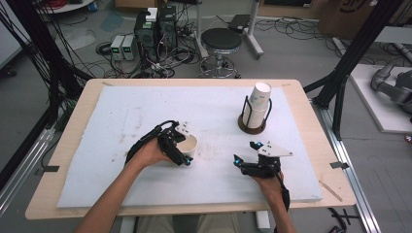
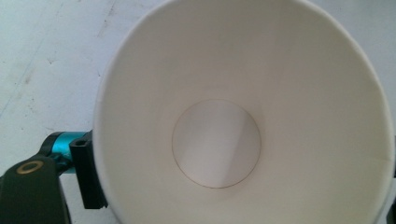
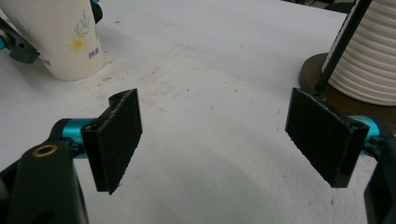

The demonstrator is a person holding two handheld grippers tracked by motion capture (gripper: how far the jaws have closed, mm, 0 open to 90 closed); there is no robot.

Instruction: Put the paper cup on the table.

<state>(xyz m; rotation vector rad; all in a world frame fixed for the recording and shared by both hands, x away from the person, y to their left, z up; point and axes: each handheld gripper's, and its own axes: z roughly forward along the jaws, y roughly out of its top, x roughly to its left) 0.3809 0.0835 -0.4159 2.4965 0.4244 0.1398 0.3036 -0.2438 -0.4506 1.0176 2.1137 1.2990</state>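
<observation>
Between the jaws of the left gripper [image 1: 186,151] stands the paper cup [image 1: 187,144], upright on the white foam pad [image 1: 121,121], mouth facing that gripper's camera. The jaws are spread; the one visible pad [image 2: 89,173] sits at the cup wall, so contact cannot be ruled out, but no squeeze shows and the cup is judged released.

Risk: a light, empty cup tips easily. Withdrawing the left gripper sideways or at an angle could drag a pad against the rim and topple the cup.

To the right, the right gripper [image 1: 253,154] rests on the pad, jaws wide apart and empty. Beyond it stands the cup stack [image 1: 257,104] in its wire holder [image 1: 252,125]; a careless reach could strike it.
</observation>
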